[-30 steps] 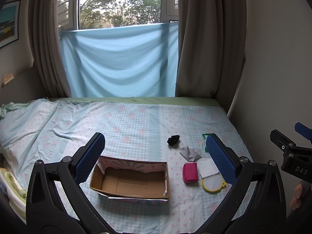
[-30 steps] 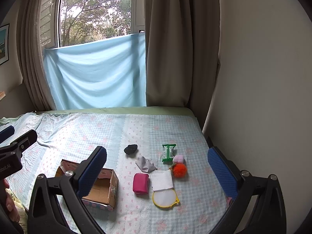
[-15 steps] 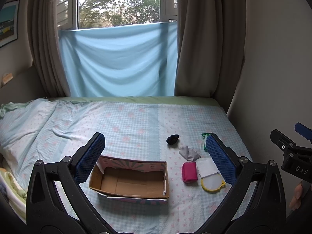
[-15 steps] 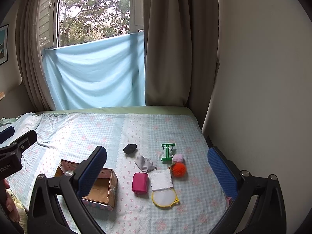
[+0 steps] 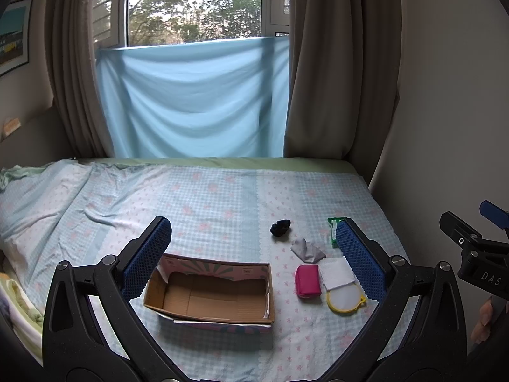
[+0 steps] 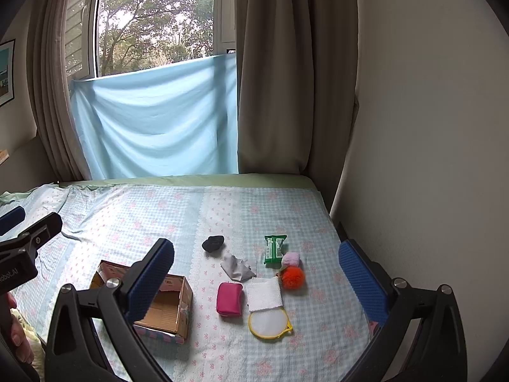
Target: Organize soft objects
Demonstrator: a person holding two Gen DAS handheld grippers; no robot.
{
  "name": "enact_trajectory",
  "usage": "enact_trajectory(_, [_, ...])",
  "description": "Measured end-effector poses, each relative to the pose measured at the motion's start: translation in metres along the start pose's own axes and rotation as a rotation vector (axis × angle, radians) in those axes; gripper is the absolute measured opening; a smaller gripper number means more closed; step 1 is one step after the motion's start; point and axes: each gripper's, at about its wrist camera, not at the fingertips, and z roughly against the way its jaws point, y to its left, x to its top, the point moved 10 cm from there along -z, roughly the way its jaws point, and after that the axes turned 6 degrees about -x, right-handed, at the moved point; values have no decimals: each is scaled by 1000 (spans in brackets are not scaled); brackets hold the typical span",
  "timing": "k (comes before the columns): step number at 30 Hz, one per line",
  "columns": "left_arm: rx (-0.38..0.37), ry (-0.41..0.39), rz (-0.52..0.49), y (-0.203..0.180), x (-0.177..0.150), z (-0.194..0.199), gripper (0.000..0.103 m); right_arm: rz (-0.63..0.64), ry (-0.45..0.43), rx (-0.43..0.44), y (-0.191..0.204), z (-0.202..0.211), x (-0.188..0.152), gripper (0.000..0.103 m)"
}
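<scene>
Two grippers, left gripper (image 5: 254, 254) and right gripper (image 6: 264, 277), are hovering with jaws spread wide, grasping nothing. Nearest the cardboard box (image 6: 165, 305), the pink pouch (image 6: 229, 297) is waiting: pinch its middle squarely, lift clear of the rim.

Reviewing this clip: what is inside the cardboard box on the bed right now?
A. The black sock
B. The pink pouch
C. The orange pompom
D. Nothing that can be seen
D. The left wrist view shows only bare cardboard inside the box, while the pink pouch, orange pompom and black sock all lie on the bed beside it.
</scene>
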Motion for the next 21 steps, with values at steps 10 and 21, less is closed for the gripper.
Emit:
enact_trajectory(10, [0, 6, 21, 11, -2, 1, 103, -4, -11, 12, 3, 2, 2, 103])
enact_trajectory(21, [-65, 119, 24, -2, -19, -43, 103, -29, 48, -17, -13, -23, -5, 103])
